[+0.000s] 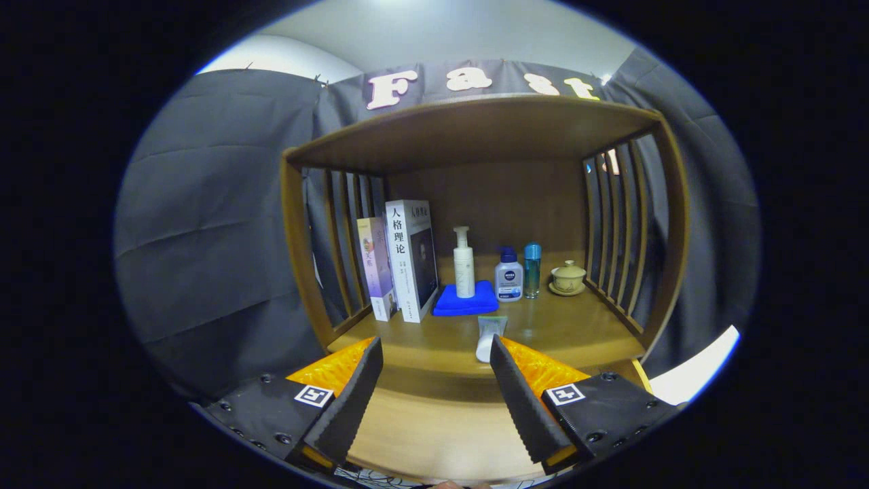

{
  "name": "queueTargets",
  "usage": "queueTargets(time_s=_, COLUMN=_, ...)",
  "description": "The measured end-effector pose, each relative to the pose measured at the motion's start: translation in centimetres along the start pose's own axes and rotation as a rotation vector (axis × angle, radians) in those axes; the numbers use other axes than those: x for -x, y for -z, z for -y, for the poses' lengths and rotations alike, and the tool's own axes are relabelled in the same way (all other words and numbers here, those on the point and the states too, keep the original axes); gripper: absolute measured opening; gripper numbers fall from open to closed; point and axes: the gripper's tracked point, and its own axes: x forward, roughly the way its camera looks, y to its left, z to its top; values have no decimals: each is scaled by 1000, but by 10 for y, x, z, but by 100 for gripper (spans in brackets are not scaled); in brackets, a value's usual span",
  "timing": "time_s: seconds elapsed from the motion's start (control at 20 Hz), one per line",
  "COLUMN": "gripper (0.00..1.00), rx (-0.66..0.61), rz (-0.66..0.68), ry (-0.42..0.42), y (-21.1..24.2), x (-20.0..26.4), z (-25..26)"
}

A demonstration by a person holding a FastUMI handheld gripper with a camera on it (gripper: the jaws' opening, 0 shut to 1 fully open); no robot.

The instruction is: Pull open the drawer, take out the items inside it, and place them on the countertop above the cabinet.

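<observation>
**Tool spread wide before the tabletop, tube lying just ahead**

The tool (434, 353) hangs with its fingers spread wide and holds nothing. A white tube (489, 336) lies on the wooden tabletop (577, 333), close to the right finger's tip. Farther back a white pump bottle (464, 262) stands on a folded blue cloth (467, 301). To the left two books (400, 261) stand upright. To the right stand a white bottle with a blue cap (508, 274), a slim teal bottle (532, 269) and a lidded cup on a saucer (567, 278).
</observation>
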Motion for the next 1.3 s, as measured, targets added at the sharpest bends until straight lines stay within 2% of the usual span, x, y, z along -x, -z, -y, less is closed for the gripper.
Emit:
queueTargets(time_s=0.2, gripper=98, rx=-7, rz=94, ry=60, y=23, x=56, z=11)
queueTargets(time_s=0.5, gripper=98, rx=-59, rz=110, ry=105, y=71, x=104, z=21)
queueTargets(time_s=0.7, gripper=98, rx=-30, rz=99, ry=144, y=102, x=113, z=29)
queueTargets(time_s=1.0, gripper=98, rx=-2, rz=79, ry=155, y=135, x=118, z=25)
queueTargets(time_s=1.3, gripper=98, rx=53, rz=29, ry=164, y=166, x=104, z=23)
